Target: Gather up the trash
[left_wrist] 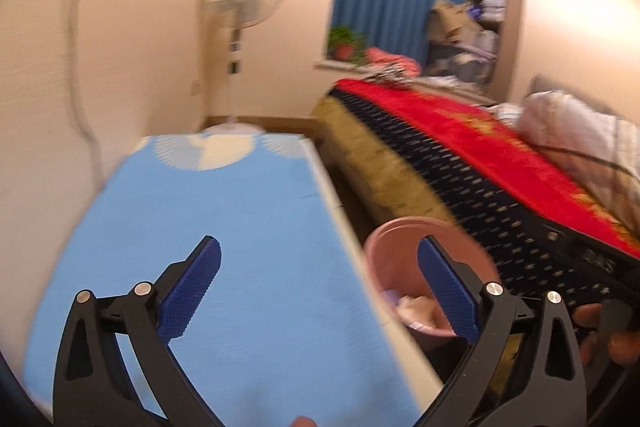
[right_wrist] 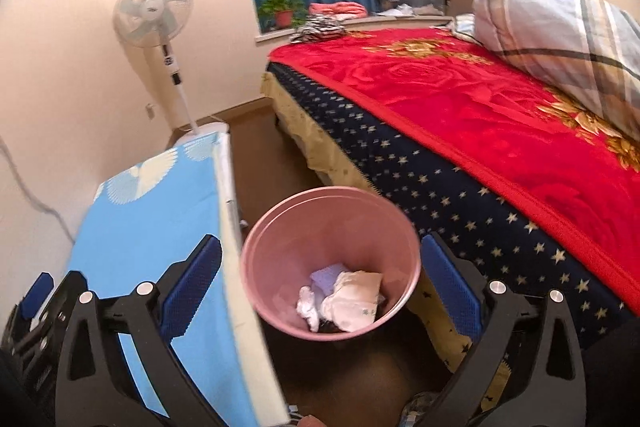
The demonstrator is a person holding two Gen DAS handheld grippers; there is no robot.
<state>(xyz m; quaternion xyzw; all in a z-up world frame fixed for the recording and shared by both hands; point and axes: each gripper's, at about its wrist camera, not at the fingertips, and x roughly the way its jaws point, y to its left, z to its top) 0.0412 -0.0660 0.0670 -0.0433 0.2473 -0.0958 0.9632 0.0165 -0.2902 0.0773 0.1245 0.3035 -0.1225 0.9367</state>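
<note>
Currently both grippers are spread wide and carry nothing. The right gripper (right_wrist: 321, 269) is held above the pink bin (right_wrist: 256, 267), so that the bin's mouth falls between its two blue pads (right_wrist: 192, 291); this is the position that suits a release straight down into the bin. Crumpled white paper (right_wrist: 352, 301) lies at the bottom of the bin, ahead of and below the fingertips. The task's thing, the trash, is therefore inside the bin and not in either gripper.

The left gripper (left_wrist: 319, 275) is held over the blue table top (left_wrist: 224, 227), with the bin (left_wrist: 384, 255) off toward its right pad (left_wrist: 448, 291), standing beside the table edge. This view is blurred, so fine detail on the table cannot be read. No loose trash shows on the visible part of the table.

The bin stands on the floor between the table and the bed (right_wrist: 480, 115), within reach of both grippers. Judgement: the collection appears well advanced, possibly complete.
</note>
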